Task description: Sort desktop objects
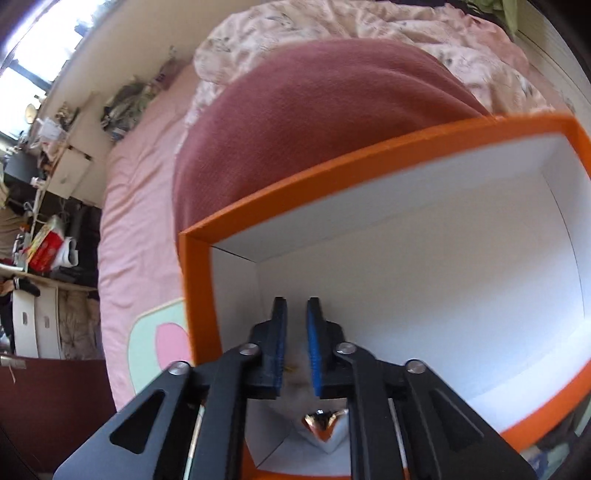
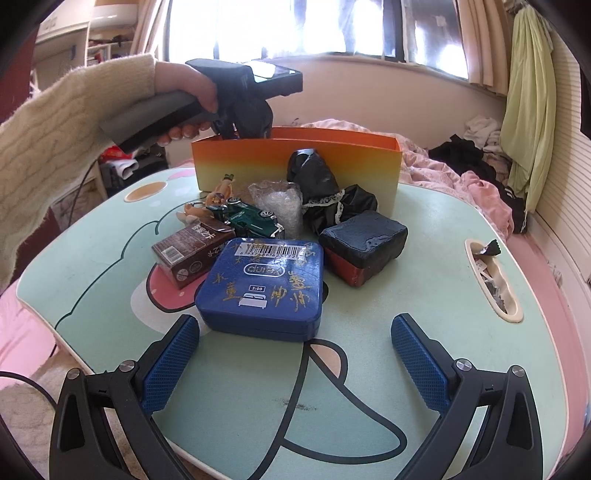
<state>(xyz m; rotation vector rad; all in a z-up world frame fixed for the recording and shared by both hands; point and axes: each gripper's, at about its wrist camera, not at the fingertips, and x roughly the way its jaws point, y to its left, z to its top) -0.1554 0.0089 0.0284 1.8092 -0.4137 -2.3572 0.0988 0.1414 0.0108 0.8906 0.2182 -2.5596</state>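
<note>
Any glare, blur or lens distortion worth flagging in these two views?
Right wrist view: windows blown out, backlighting the hand; tin sharp. Left wrist view: orange box rim slightly smeared and bowed by the fisheye, its white inside near overexposed.

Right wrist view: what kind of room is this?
Most likely a bedroom: a small cartoon-print lap table sits on a bed with pink bedding, clothes piled behind, curtained window beyond.
</note>
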